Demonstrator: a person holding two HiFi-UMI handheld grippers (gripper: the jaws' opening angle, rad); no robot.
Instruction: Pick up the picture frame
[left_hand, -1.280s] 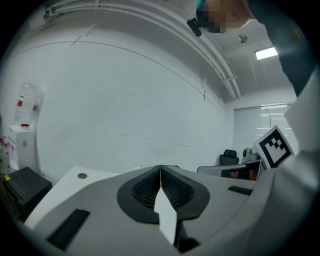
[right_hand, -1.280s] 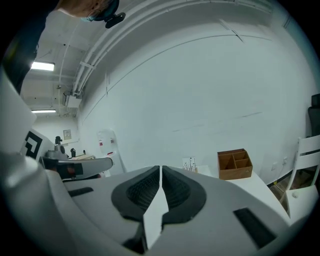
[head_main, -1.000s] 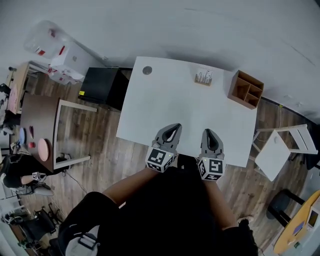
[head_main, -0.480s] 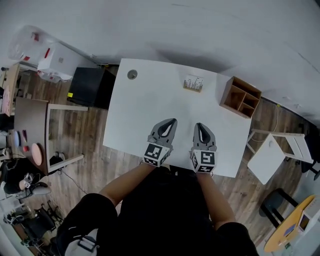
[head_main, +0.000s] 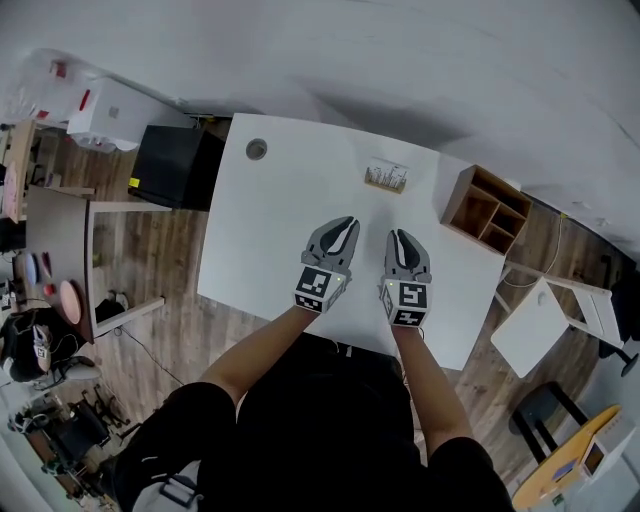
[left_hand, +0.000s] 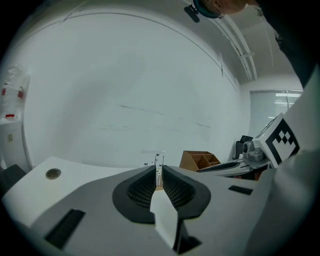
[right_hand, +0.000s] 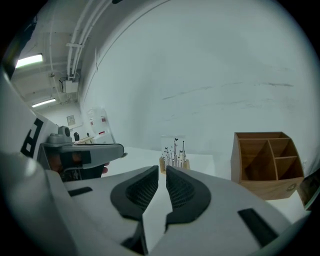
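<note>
White surface (head_main: 270, 230) now lies under both tongs: within the last second the left tongs (head_main: 345, 224) and right tongs (head_main: 398, 236) have advanced from its near edge toward the one picture frame (head_main: 386, 177). It stands at twelve o'clock near the far edge, not yet reached. Both pairs are closed and empty, so they must open before gripping. One wooden organiser (head_main: 485, 210) sits at two o'clock.

Office-like lab: white desk (head_main: 300, 200), plank floor (head_main: 160, 265), exposed ceiling pipes (right_hand: 82, 30), strip lights (right_hand: 29, 60)
</note>
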